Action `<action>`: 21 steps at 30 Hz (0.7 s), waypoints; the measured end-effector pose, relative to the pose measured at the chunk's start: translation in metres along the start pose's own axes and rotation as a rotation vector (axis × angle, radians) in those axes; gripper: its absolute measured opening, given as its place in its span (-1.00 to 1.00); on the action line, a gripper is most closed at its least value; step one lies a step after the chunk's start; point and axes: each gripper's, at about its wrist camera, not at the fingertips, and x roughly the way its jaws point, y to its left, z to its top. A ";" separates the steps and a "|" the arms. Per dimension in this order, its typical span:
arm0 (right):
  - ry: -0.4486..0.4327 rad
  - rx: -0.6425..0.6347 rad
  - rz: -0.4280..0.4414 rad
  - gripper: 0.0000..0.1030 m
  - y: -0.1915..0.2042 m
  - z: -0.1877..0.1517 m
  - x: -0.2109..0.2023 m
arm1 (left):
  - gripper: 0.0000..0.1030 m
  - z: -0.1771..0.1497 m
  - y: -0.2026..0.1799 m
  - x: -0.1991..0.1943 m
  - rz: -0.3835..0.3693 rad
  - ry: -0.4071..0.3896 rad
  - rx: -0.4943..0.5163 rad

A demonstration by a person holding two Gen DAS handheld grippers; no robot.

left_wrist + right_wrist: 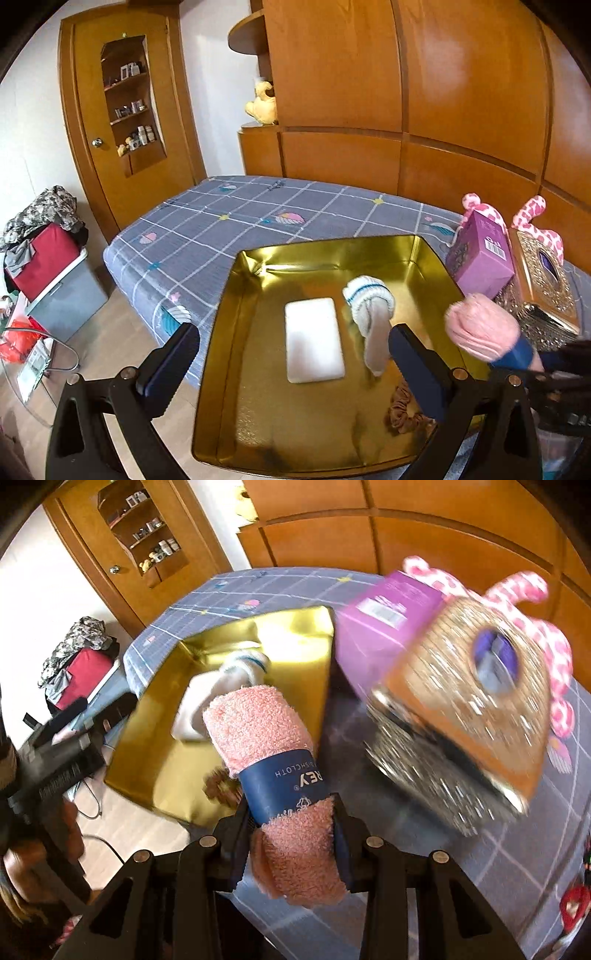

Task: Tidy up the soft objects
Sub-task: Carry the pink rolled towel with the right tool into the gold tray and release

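Right gripper (293,843) clamping rolled pink dishcloth (273,764) by its lower end, blue paper band just above the pads. Roll hanging over the gold tray's (229,295) 3 o'clock rim, not yet inside. Left gripper (291,360) hovering over the tray, jaws apart, nothing between them.

Already lying in tray: white foam pad (314,339) at centre, striped white sock (369,314) at its 3 o'clock, brown scrunchie (404,408) at 5 o'clock corner. Judging three soft items sorted, dishcloth being the fourth and under way.

Sitting on bed (221,221) at 2 o'clock from the tray: purple box (480,258) and glittery gold tissue box (543,280), both hard, likely staying put. Pink spotted plush (535,218) behind them possibly left to collect; cannot tell if part of the job. Blurring heavy in the right wrist view, so box details unclear.
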 end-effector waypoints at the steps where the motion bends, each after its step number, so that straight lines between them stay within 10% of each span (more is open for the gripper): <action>1: -0.001 -0.004 0.005 -0.26 0.005 0.006 0.002 | 0.99 0.001 0.002 -0.001 0.002 -0.003 -0.007; 21: 0.090 -0.172 -0.208 -0.27 0.060 0.075 0.124 | 0.99 -0.001 0.018 0.020 0.020 0.048 -0.041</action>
